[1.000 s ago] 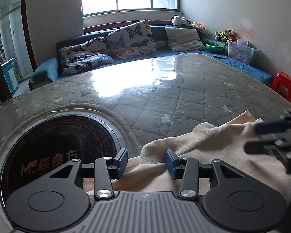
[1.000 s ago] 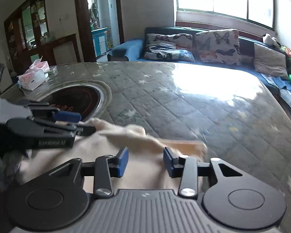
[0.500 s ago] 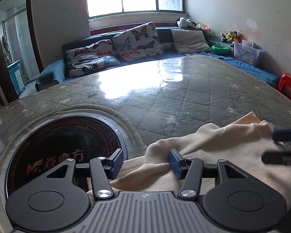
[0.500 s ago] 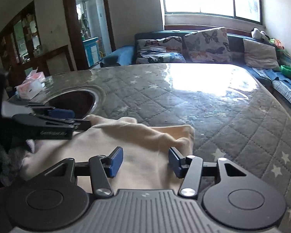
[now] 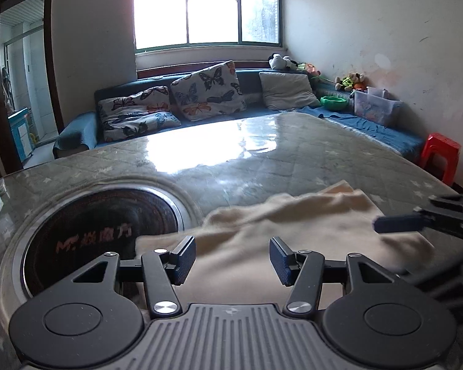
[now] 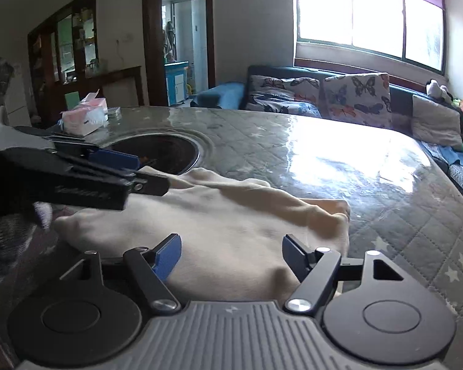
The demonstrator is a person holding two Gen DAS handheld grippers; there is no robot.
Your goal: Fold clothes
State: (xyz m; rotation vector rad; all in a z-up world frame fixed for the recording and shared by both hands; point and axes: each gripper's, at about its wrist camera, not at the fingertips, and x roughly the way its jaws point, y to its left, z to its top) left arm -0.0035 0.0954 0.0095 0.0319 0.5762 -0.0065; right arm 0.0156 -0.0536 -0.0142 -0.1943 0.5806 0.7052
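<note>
In the left wrist view, the left tongs (image 5: pixel 232 260) stood with jaws apart, holding nothing, above the near part of the cream garment (image 5: pixel 293 228). The garment lay rumpled on the quilted surface (image 5: pixel 262 160), one edge reaching the rim of the round cooker inset (image 5: pixel 102 225). The right tongs (image 5: pixel 416 219) came in from the right over the cloth's far side. A good next move, I judged, would be lowering onto a single edge layer, not a bunched ridge, before closing.

In the right wrist view, the right tongs (image 6: pixel 231 257) were likewise apart and empty over the garment (image 6: pixel 231 225), whose right edge looked doubled over. The left tongs (image 6: pixel 120 169) hovered beside the cooker end. Both should probably grip matching corners and lift evenly so the fold lands square.
</note>
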